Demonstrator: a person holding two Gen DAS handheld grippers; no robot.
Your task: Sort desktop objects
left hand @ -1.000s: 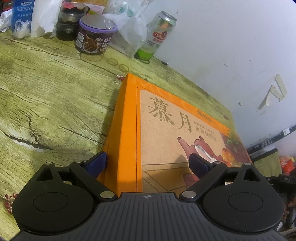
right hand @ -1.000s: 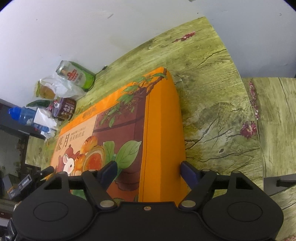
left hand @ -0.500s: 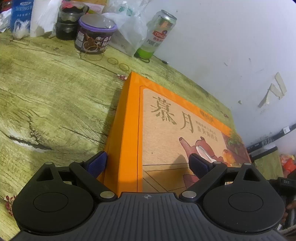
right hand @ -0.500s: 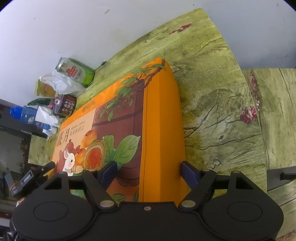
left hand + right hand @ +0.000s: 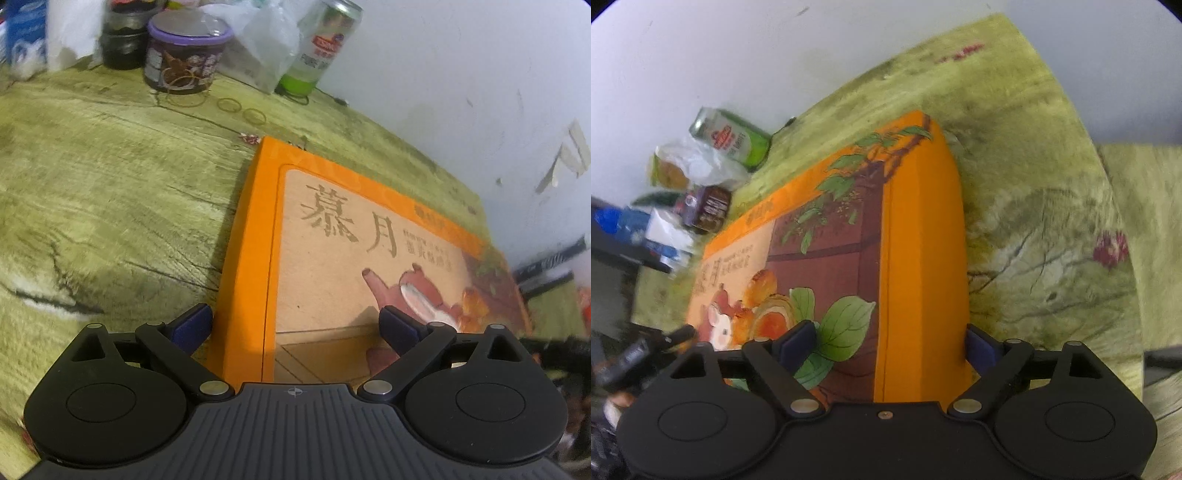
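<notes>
Orange box lies flat on the green table. Left gripper straddles its corner, jaws apart (not pressing). Right gripper straddles its other end, jaws opening

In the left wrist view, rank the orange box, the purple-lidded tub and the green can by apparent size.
1. Orange box, by far the largest, though nearest the camera.
2. Purple-lidded tub and green can: they look about alike, both stand far back, so no ranking.

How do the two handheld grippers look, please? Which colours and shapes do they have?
The left gripper has a ribbed dark-grey body, black round discs, black link arms with silver pins and dark-blue pads. The right gripper looks similar, with a smooth black body.
</notes>
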